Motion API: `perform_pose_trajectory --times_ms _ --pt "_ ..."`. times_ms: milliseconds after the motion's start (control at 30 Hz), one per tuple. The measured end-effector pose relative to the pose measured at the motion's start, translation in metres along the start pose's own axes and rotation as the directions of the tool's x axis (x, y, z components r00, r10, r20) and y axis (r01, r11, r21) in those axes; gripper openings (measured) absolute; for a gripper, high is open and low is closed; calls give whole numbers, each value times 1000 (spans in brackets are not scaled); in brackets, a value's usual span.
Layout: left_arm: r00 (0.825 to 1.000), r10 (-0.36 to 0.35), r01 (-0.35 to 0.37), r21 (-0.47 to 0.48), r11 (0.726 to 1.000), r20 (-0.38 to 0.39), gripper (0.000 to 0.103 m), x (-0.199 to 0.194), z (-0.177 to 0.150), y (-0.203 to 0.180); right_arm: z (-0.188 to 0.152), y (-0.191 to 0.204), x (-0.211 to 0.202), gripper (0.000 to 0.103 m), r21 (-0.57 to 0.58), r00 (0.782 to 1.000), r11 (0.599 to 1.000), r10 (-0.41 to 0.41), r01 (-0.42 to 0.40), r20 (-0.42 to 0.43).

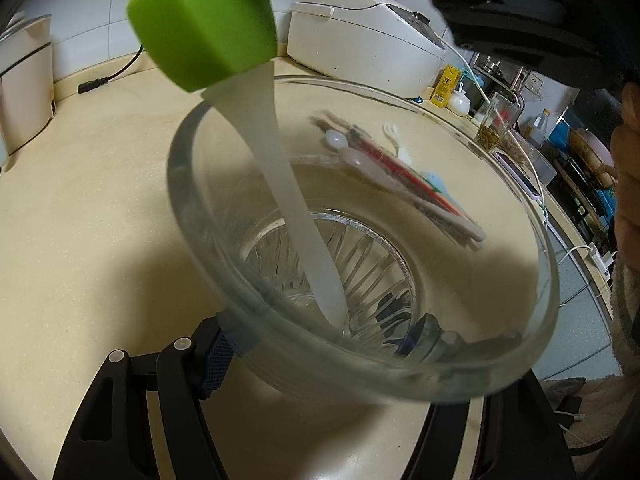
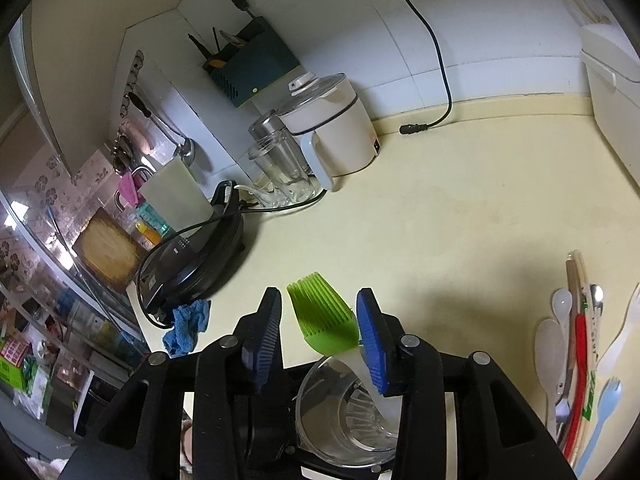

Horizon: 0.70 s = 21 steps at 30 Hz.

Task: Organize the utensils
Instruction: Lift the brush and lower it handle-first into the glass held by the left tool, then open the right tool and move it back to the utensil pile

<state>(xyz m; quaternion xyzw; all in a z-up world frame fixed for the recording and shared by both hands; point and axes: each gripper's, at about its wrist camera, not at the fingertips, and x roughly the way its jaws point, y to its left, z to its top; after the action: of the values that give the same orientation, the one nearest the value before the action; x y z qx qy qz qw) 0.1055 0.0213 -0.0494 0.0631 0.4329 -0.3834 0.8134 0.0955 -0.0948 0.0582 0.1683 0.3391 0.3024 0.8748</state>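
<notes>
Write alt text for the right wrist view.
A green silicone basting brush stands handle-down in a glass cup, between the open blue pads of the right claw. More utensils lie on the cream countertop at right.

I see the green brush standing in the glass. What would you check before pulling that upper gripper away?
1. Green silicone basting brush with translucent handle inside the clear ribbed glass cup: ok, the handle tip reaches the cup's bottom.
2. Right gripper released: ok on the black side, where a gap shows; whether the blue pad touches the brush, cannot tell.
3. Left gripper holding the cup: ok, clamped across its base.
4. Brush standing by itself: cannot tell, it leans against the rim.
5. Remaining utensils (spoons, forks, wrapped chopsticks) on the cream countertop: not ok, not yet in the cup.
</notes>
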Motion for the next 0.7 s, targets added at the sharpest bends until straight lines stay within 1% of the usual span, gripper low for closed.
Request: perform_pose_trajectory --times_ms 67,133,200,267,333,433,500,533,567,633,700 --pt "1000 0 0 0 1000 0 73 0 0 0 1 0 -8 40 2 1000 1000 3 -4 14" --pt "1000 0 0 0 1000 0 73 0 0 0 3 -1 -22 40 9 999 1000 4 -4 45" --pt "1000 0 0 0 1000 0 74 0 0 0 2 -3 -37 40 15 997 1000 -6 4 78" --pt "1000 0 0 0 1000 0 74 0 0 0 -1 -7 -54 40 14 993 999 -33 32 112" --pt "1000 0 0 0 1000 0 73 0 0 0 -7 -16 -72 40 15 986 996 -89 88 138" --pt "1000 0 0 0 1000 0 73 0 0 0 -20 -37 -94 40 46 973 985 -174 169 151" --pt "1000 0 0 -1 1000 0 73 0 0 0 -30 -53 -107 40 73 961 971 -238 229 140" --pt "1000 -1 1 -1 1000 0 73 0 0 0 -38 -64 -115 40 92 951 958 -283 273 126" --pt "1000 -2 2 -2 1000 0 73 0 0 0 -42 -71 -118 40 103 945 950 -305 294 117" --pt "1000 -5 5 -3 1000 0 73 0 1 1 -56 -90 -127 40 139 924 923 -372 359 87" --pt "1000 -8 8 -6 1000 1 73 1 1 2 -69 -105 -132 40 162 910 903 -412 399 56"
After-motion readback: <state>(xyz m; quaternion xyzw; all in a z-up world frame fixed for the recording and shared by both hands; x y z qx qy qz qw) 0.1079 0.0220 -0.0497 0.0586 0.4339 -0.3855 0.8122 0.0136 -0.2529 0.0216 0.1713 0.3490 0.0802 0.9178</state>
